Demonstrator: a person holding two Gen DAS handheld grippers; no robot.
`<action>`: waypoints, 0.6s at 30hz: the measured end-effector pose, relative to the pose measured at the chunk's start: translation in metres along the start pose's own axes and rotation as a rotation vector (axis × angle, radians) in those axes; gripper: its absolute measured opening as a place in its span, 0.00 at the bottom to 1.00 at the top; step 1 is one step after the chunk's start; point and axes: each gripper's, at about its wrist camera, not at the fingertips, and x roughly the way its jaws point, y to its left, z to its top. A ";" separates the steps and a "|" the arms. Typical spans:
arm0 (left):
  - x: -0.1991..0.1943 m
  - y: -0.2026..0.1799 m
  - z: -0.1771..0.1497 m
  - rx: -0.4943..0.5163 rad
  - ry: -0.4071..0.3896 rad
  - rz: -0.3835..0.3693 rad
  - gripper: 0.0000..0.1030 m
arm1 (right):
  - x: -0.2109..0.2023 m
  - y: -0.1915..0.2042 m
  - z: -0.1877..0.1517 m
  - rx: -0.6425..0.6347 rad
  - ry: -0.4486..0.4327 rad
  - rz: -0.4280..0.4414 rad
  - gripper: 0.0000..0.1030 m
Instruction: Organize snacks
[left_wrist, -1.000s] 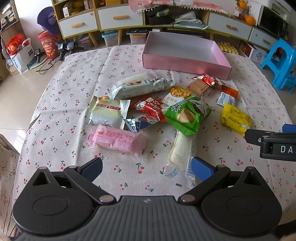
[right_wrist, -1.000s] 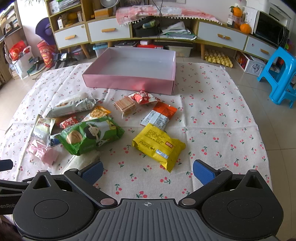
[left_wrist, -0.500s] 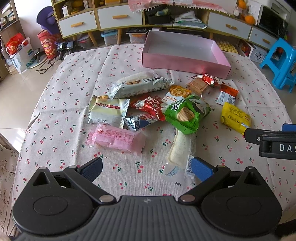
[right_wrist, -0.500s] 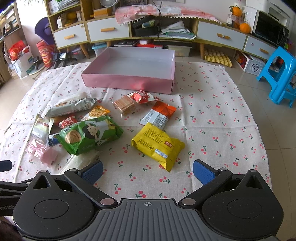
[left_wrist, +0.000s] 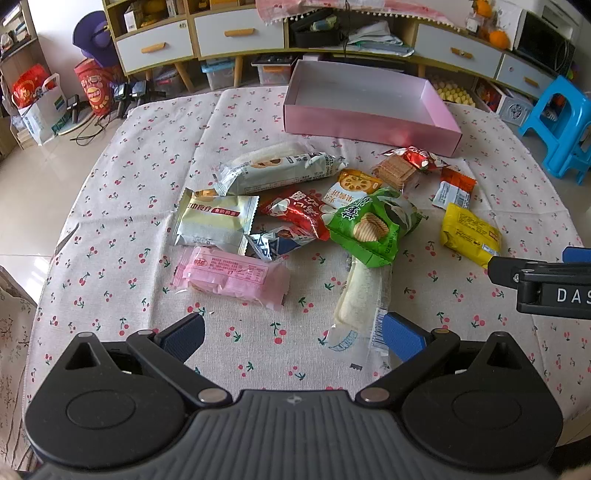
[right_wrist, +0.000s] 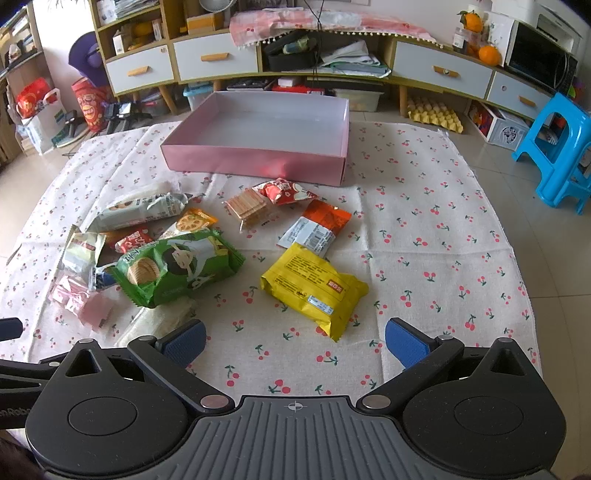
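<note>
Several snack packets lie scattered on a cherry-print tablecloth (left_wrist: 122, 192). An empty pink box (left_wrist: 369, 125) (right_wrist: 255, 162) stands at the far side. Near my open left gripper (left_wrist: 293, 338) lie a pink packet (left_wrist: 231, 275) and a long pale packet (left_wrist: 360, 306), whose end sits by the right finger. A green chip bag (left_wrist: 373, 229) (right_wrist: 177, 267) rests mid-table. My right gripper (right_wrist: 295, 345) is open just short of a yellow packet (right_wrist: 314, 288) (left_wrist: 469, 232). An orange-and-white packet (right_wrist: 317, 229) and a wafer pack (right_wrist: 247, 206) lie beyond it.
A low cabinet with drawers (right_wrist: 214, 59) runs along the back wall. A blue plastic stool (right_wrist: 557, 147) stands at the right of the table. Bags (left_wrist: 37, 107) sit on the floor at the left. Bare cloth (right_wrist: 436, 229) spreads to the right of the packets.
Both grippers have edged slightly forward toward the snacks; the packets lie where they were and both stay open.
</note>
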 end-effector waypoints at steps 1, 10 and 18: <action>0.000 0.000 0.000 0.000 0.001 0.000 0.99 | 0.001 0.000 0.000 0.000 0.001 -0.002 1.00; 0.002 0.003 0.002 -0.003 0.011 -0.007 0.99 | 0.003 0.003 0.002 -0.009 0.015 -0.015 1.00; -0.007 0.013 0.010 -0.030 -0.049 -0.008 0.99 | 0.003 -0.003 0.007 0.020 0.024 0.020 1.00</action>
